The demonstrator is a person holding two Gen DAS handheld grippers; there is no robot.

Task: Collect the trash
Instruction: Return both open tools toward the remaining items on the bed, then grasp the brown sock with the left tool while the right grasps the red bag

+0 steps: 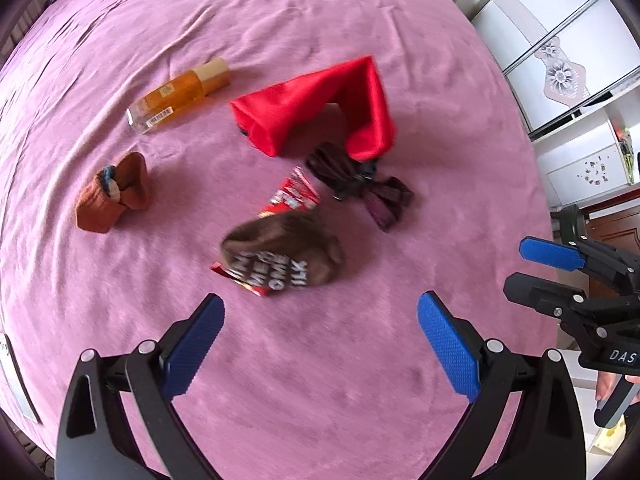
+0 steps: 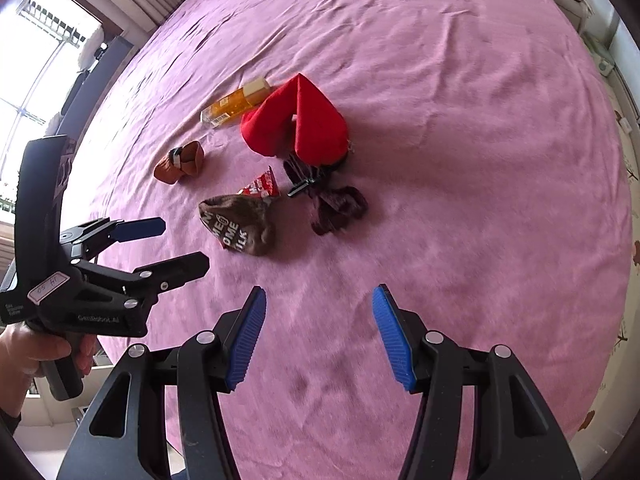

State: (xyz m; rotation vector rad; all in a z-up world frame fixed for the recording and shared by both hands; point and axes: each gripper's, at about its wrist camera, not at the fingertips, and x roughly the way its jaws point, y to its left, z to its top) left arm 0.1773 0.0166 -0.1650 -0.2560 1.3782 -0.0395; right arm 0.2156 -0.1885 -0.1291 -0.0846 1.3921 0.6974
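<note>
From your left wrist camera, the pink bed (image 1: 400,80) fills the view and drops away at its right edge toward white cabinets (image 1: 560,60); a wide strip of bare cover lies between your left claw (image 1: 320,320) and the nearest clutter. That claw stands wide open with nothing between its blue pads, clear of the cover. Just ahead of it the red snack wrapper (image 1: 294,196) lies flat with a brown printed sock (image 1: 284,256) resting over its near end. Beyond sit a red cloth pouch (image 1: 312,108), a dark bow with a clip (image 1: 360,184), an orange bottle (image 1: 180,96) on its side and a balled brown sock (image 1: 112,196) well to the left. Your right claw (image 1: 532,268) shows at the right rim, beyond the bed's edge. From your right wrist camera, the bed runs far to the right with plenty of open cover, and its left edge falls off toward a window (image 2: 40,60). Your right claw (image 2: 318,336) is about half open, empty, touching nothing. The wrapper (image 2: 262,186) peeks out from behind the printed sock (image 2: 240,228), well ahead. Your left claw (image 2: 176,244) hangs at the left, open, your hand (image 2: 44,356) on its grip.
</note>
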